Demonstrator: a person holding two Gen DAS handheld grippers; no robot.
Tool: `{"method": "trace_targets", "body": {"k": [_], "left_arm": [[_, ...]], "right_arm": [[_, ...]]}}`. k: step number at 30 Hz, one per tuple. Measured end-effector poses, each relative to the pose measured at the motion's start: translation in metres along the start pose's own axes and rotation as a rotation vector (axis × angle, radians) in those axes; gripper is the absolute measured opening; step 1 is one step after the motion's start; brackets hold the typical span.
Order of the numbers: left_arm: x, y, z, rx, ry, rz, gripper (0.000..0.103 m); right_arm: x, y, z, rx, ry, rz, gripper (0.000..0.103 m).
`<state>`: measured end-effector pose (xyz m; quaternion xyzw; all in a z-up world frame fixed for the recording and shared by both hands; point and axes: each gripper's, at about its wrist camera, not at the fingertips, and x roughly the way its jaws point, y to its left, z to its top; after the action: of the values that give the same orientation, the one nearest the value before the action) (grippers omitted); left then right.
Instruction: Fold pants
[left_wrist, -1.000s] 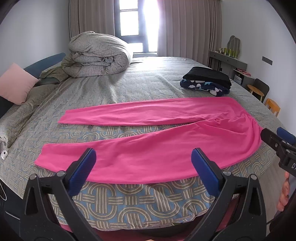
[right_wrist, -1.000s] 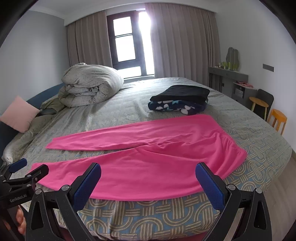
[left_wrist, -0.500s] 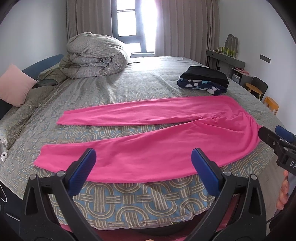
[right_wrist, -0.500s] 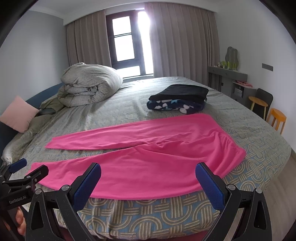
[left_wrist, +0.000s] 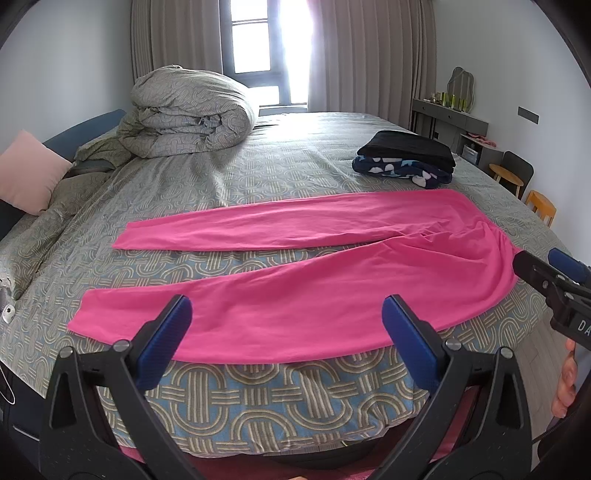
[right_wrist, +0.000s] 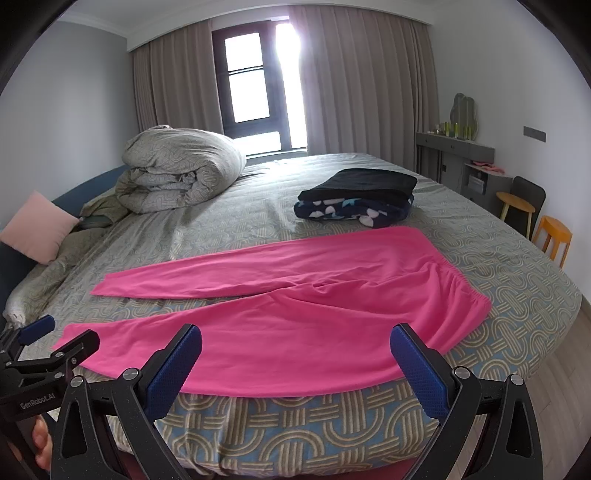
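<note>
Bright pink pants (left_wrist: 295, 295) (right_wrist: 295, 325) lie flat on the patterned bed, legs spread apart to the left, waistband at the right near the bed's edge. My left gripper (left_wrist: 286, 332) hovers open just in front of the near leg, touching nothing. My right gripper (right_wrist: 295, 360) is open too, held before the near edge of the pants. Each gripper shows at the side of the other's view: the right gripper (left_wrist: 554, 288) by the waistband, the left gripper (right_wrist: 48, 347) by the near leg's cuff.
A rolled grey duvet (left_wrist: 188, 110) sits at the far left, a pink pillow (left_wrist: 27, 171) beside it. Folded dark clothes (left_wrist: 406, 157) are stacked behind the waistband. A dresser (right_wrist: 458, 155), chair and orange stool (right_wrist: 552, 234) stand along the right wall.
Both views have drifted slightly, the left gripper edging a little closer to the bed. The pants lie unmoved and both grippers stay open.
</note>
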<state>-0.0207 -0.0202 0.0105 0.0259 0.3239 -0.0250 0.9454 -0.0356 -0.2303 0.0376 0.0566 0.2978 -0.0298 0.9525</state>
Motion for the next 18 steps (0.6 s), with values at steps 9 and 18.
{"method": "trace_targets", "body": {"k": [9, 18], "left_arm": [[-0.0005, -0.0008, -0.0006, 0.002, -0.001, 0.000, 0.102], [-0.0010, -0.0012, -0.0009, 0.002, 0.001, 0.000, 0.102]], "right_arm": [[-0.0005, -0.0005, 0.0000, 0.001, 0.001, 0.001, 0.103], [-0.0017, -0.0011, -0.0014, 0.003, 0.005, 0.000, 0.103]]}}
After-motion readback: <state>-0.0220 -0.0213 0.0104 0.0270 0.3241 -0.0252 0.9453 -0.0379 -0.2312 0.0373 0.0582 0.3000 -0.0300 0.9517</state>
